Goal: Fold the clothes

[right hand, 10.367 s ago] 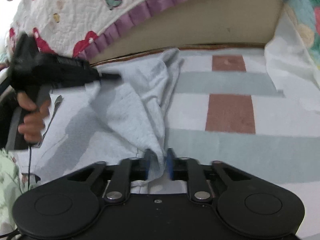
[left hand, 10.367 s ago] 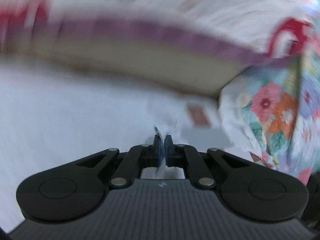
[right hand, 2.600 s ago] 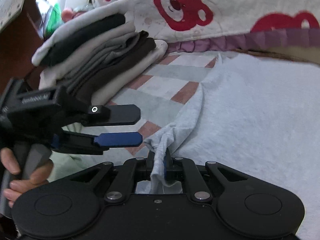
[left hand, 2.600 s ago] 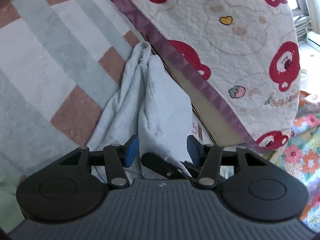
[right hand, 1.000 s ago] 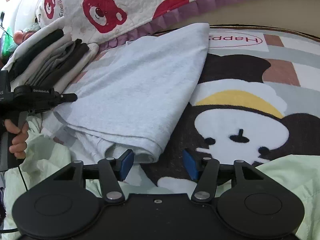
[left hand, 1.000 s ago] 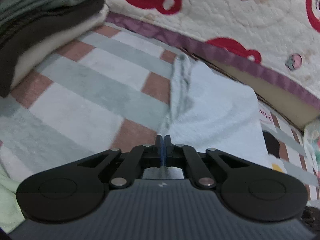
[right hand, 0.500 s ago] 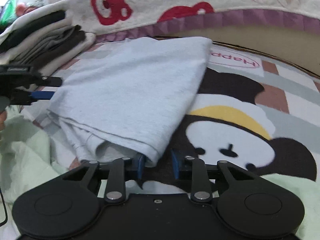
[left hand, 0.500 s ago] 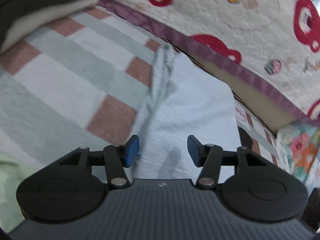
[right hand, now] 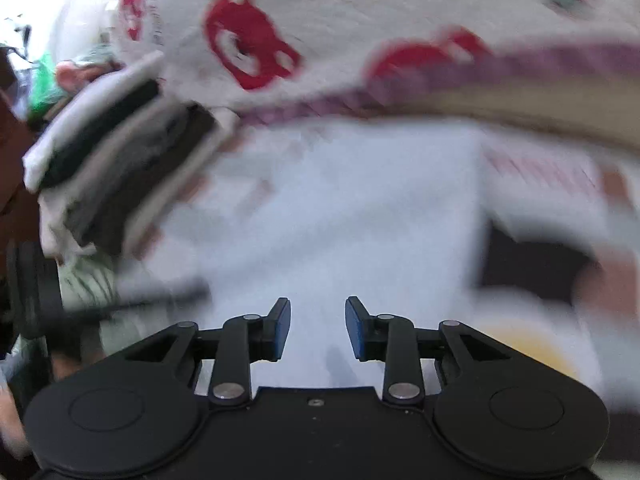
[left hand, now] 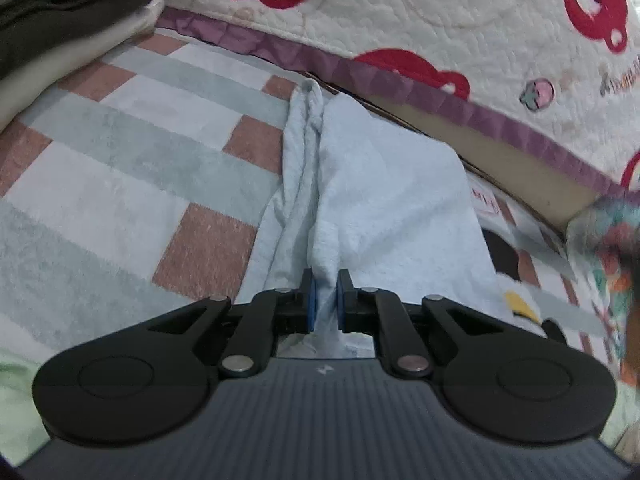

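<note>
A light blue garment lies folded flat on the checked rug, with a bunched ridge along its left edge. My left gripper sits at the near end of that ridge; its jaws are closing and the blue pads press on the bunched cloth. In the blurred right wrist view the same garment spreads below my right gripper. That gripper hovers over the garment, jaws apart and opening, nothing between them. The left gripper shows there as a dark smear at the left.
A stack of folded clothes stands at the far left of the rug, seen also as the stack. A quilt with red bears hangs along the back. Pale green fabric lies at the near left.
The left jaws went from wide apart to closed on the garment's bunched ridge. The right gripper let go of the folded edge, rose and swung over the garment with its jaws wider.
</note>
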A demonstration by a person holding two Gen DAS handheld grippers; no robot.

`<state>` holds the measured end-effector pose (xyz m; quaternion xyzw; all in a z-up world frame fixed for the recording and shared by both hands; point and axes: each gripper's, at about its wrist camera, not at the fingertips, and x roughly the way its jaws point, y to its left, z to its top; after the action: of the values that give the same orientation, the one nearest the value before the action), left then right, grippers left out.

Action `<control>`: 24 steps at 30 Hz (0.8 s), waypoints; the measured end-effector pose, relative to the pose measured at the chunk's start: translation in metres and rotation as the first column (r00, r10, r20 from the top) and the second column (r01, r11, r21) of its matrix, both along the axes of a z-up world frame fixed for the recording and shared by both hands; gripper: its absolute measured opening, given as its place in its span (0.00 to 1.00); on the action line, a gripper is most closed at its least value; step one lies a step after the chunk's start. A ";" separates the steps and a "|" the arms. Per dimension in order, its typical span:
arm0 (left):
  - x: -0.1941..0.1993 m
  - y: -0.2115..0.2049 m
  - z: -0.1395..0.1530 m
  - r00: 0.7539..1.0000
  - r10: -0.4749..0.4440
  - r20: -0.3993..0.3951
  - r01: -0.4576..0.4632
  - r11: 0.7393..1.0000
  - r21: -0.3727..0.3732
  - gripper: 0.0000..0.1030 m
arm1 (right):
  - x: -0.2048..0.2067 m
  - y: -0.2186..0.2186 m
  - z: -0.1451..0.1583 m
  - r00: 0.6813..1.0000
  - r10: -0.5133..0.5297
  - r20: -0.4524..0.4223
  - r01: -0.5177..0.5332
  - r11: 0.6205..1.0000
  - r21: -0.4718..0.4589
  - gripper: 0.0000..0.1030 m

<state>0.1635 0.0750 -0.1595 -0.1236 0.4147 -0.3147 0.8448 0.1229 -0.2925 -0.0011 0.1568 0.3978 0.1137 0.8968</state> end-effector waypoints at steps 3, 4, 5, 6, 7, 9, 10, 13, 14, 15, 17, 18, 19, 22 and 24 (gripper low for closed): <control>0.006 0.001 -0.005 1.000 -0.021 -0.023 0.020 1.000 -0.014 0.10 | 0.096 0.021 0.009 0.998 0.050 -0.037 -0.052 0.998 -0.037 0.35; 0.007 0.001 -0.006 0.999 -0.028 -0.028 0.028 0.999 -0.018 0.10 | 0.127 0.025 0.008 0.997 0.043 -0.063 -0.045 0.999 -0.028 0.35; 0.006 0.001 -0.006 0.999 -0.040 -0.020 0.040 0.999 -0.012 0.10 | 0.155 0.027 0.005 0.995 0.024 -0.099 -0.026 1.000 -0.015 0.35; 0.005 0.000 -0.005 0.999 -0.052 -0.010 0.052 0.999 -0.003 0.10 | 0.178 0.025 -0.003 0.988 -0.016 -0.157 0.017 1.000 0.003 0.35; 0.004 0.000 -0.005 0.998 -0.065 -0.001 0.065 0.998 0.006 0.10 | 0.200 0.023 -0.012 0.975 -0.054 -0.214 0.060 0.998 0.020 0.36; 0.003 -0.001 -0.004 0.996 -0.084 0.009 0.084 0.996 0.021 0.09 | 0.231 0.018 -0.027 0.950 -0.123 -0.288 0.145 0.988 0.054 0.38; 0.003 -0.002 -0.003 0.996 -0.089 0.007 0.089 0.996 0.027 0.09 | 0.239 0.016 -0.033 0.940 -0.162 -0.300 0.186 0.981 0.053 0.39; 0.008 -0.002 -0.004 0.996 -0.093 -0.011 0.094 0.995 0.025 0.09 | 0.250 0.013 -0.050 0.919 -0.239 -0.313 0.253 0.968 0.004 0.51; 0.009 -0.002 -0.005 0.996 -0.092 -0.019 0.093 0.996 0.019 0.09 | 0.253 0.013 -0.056 0.915 -0.245 -0.321 0.259 0.966 0.000 0.56; 0.011 0.000 -0.008 0.996 -0.084 -0.043 0.084 0.996 -0.003 0.10 | 0.255 0.014 -0.062 0.914 -0.236 -0.329 0.252 0.968 0.006 0.63; 0.016 0.005 -0.013 0.993 -0.066 -0.099 0.061 0.997 -0.054 0.10 | 0.258 0.017 -0.066 0.937 -0.181 -0.299 0.196 0.981 0.020 0.79; 0.018 0.007 -0.016 0.991 -0.058 -0.123 0.050 0.996 -0.067 0.11 | 0.262 0.019 -0.066 0.946 -0.141 -0.291 0.149 0.989 0.005 0.80; 0.018 0.007 -0.017 0.990 -0.057 -0.128 0.049 0.997 -0.066 0.11 | 0.263 0.022 -0.065 0.954 -0.116 -0.276 0.113 0.993 -0.025 0.77; 0.016 0.003 -0.016 0.991 -0.057 -0.117 0.052 0.998 -0.041 0.11 | 0.253 0.019 -0.061 0.968 -0.121 -0.218 0.105 0.991 -0.083 0.21; 0.012 0.000 -0.015 0.993 -0.055 -0.103 0.052 0.998 -0.024 0.11 | 0.246 0.017 -0.058 0.976 -0.123 -0.179 0.102 0.987 -0.122 0.13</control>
<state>0.1760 0.0750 -0.1748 -0.1378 0.4579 -0.3348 0.8119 0.3690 -0.2758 -0.0596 0.1383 0.4761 0.0251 0.8681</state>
